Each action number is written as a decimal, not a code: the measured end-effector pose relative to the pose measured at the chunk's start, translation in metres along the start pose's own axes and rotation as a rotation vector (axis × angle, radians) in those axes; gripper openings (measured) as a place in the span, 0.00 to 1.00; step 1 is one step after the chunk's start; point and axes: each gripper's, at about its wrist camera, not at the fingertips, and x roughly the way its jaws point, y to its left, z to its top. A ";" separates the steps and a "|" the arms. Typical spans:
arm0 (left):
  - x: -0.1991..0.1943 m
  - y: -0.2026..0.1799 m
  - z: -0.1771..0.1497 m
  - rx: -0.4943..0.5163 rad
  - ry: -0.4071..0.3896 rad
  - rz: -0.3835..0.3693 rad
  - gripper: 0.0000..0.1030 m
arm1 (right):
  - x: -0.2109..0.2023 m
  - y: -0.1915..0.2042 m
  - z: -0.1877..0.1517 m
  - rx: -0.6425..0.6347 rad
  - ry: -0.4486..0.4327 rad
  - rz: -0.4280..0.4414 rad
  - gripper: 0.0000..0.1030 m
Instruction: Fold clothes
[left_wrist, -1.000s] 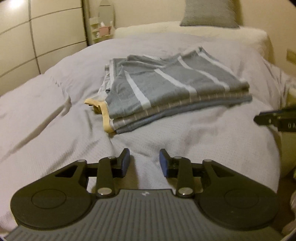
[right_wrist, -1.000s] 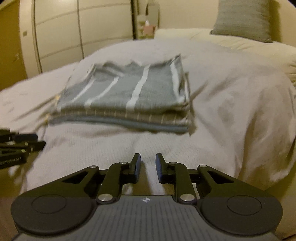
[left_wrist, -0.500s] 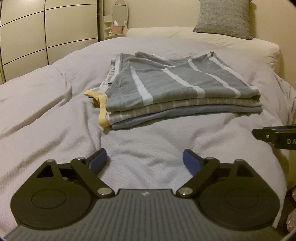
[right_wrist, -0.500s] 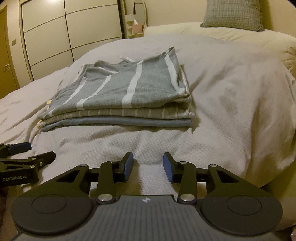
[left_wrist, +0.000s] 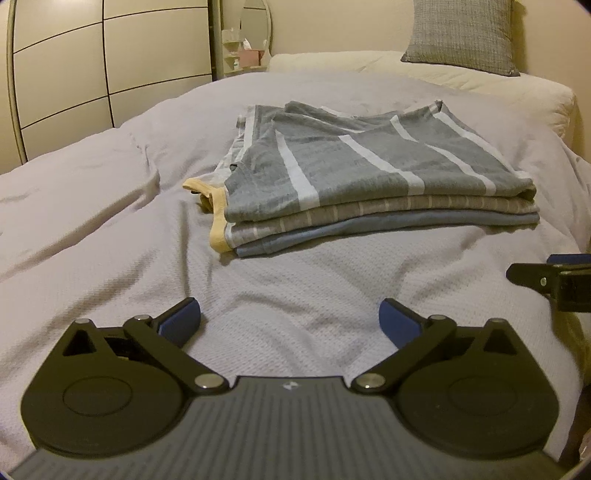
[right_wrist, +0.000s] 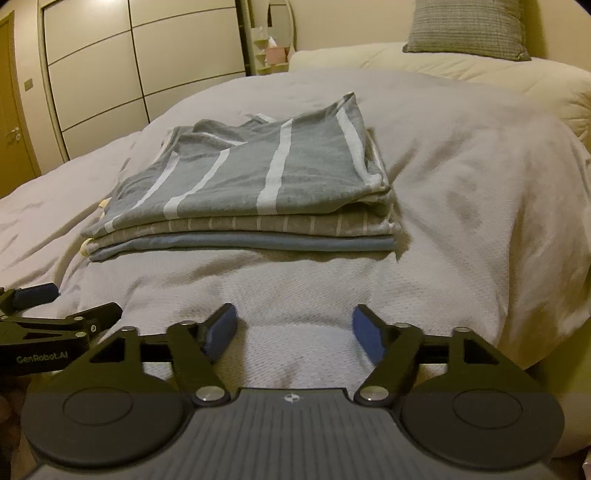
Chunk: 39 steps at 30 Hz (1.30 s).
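Note:
A stack of three folded garments lies on the bed: a grey shirt with white stripes on top, a beige thin-striped one under it, a blue one at the bottom. A yellow-trimmed edge sticks out at the stack's left. My left gripper is open, low over the bedspread, short of the stack, holding nothing. My right gripper is open too, empty, also in front of the stack. Each gripper shows at the edge of the other's view.
The light grey bedspread covers the bed. A cream pillow and a grey cushion lie at the headboard. Wardrobe doors stand to the left, with a small shelf and mirror beside them.
Both grippers opened wide from a nearly shut stance. Both drew back a little and levelled; the folded stack stayed put.

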 end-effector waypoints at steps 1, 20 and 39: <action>-0.001 0.000 0.000 -0.001 -0.004 0.003 0.99 | -0.001 0.000 0.000 -0.001 0.001 0.000 0.78; -0.024 -0.004 0.008 0.001 0.058 0.023 0.99 | -0.025 0.004 0.007 0.066 0.047 -0.015 0.85; -0.101 -0.005 0.017 -0.086 0.039 0.024 0.99 | -0.092 0.015 0.011 0.148 0.027 -0.077 0.85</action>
